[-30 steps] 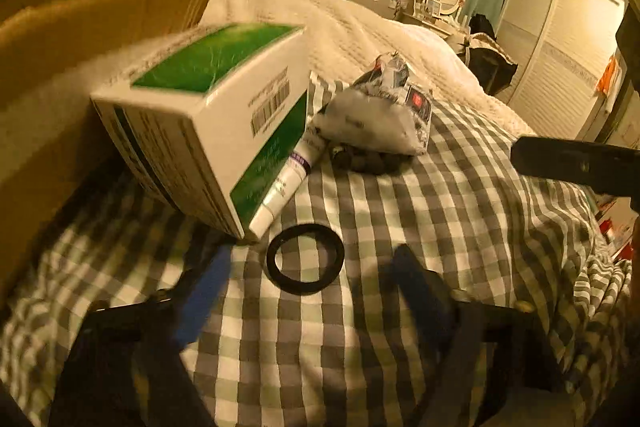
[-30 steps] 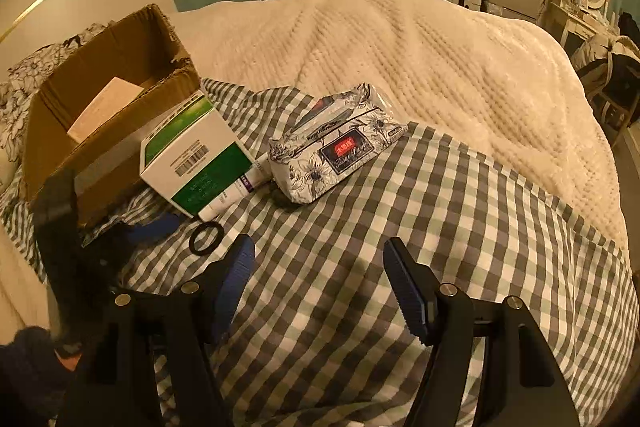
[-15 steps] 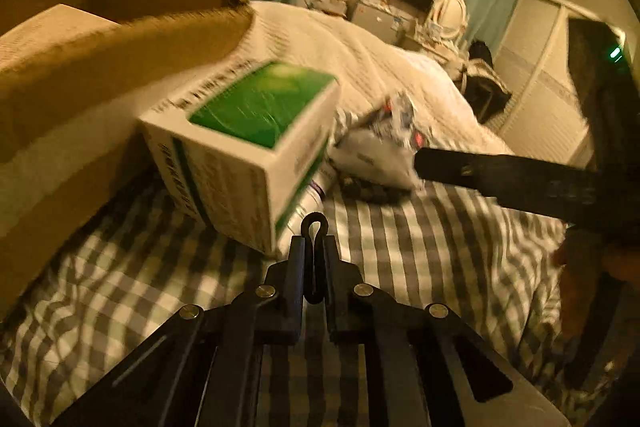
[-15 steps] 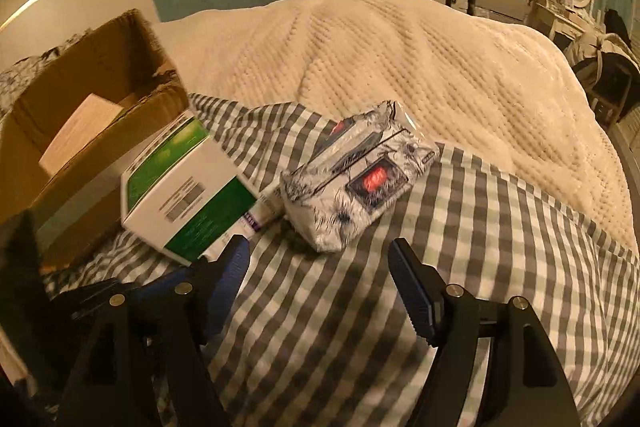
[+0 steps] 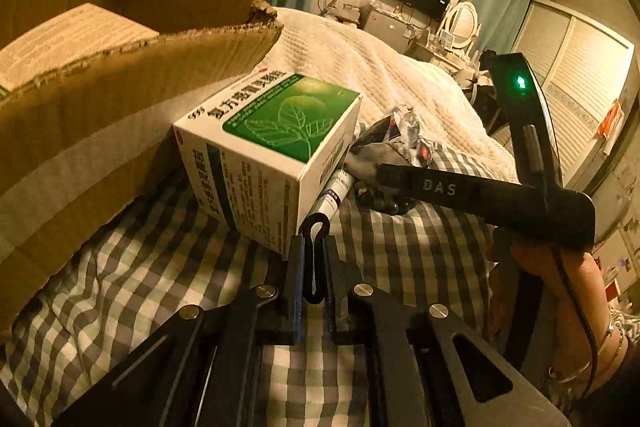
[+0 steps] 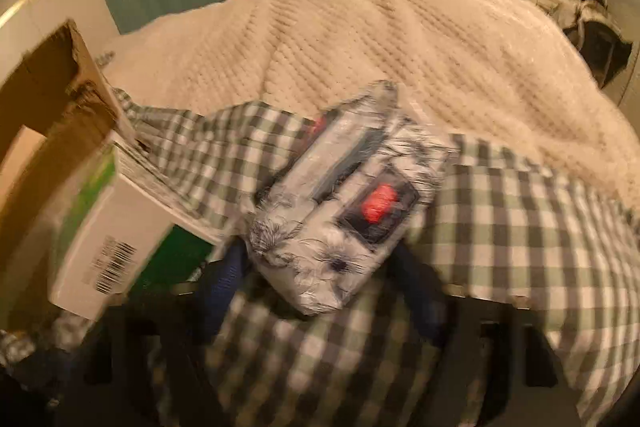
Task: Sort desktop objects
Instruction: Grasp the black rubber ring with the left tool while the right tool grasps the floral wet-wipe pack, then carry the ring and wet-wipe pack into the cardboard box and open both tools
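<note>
The bed (image 5: 380, 67), under a cream quilt (image 6: 380, 39) and a checked cloth (image 5: 400, 251), carried everything. A carton (image 5: 100, 115) stood open at the far left of the left gripper (image 5: 314, 259), its torn rim above the jaws and a printed sheet inside, the print too small to read. Just ahead and left of that gripper sat the box (image 5: 272, 155), white with a green leaf panel and Chinese lettering; it leaned on the carton wall, and its near corner almost met the fingertips. In the right view its barcode face (image 6: 116, 259) lay just left of the right gripper (image 6: 320, 291).

The tissue pack (image 6: 344, 211), flower-printed with a red label that blur made unreadable, lay with its near end between the right fingers (image 6: 224, 279). Those jaws had just been closing; whether the pads pressed it could not be told. The right tool's arm read "DAS" (image 5: 440, 187) and showed a green light.

A tube (image 5: 332, 195) poked out from under the box, straight ahead of the left gripper, its print illegible. The left jaws were clamped on a black ring (image 5: 315, 259), squeezed flat and held clear of the cloth.

Bare cloth lay open to the right of the pack and near both tools.
</note>
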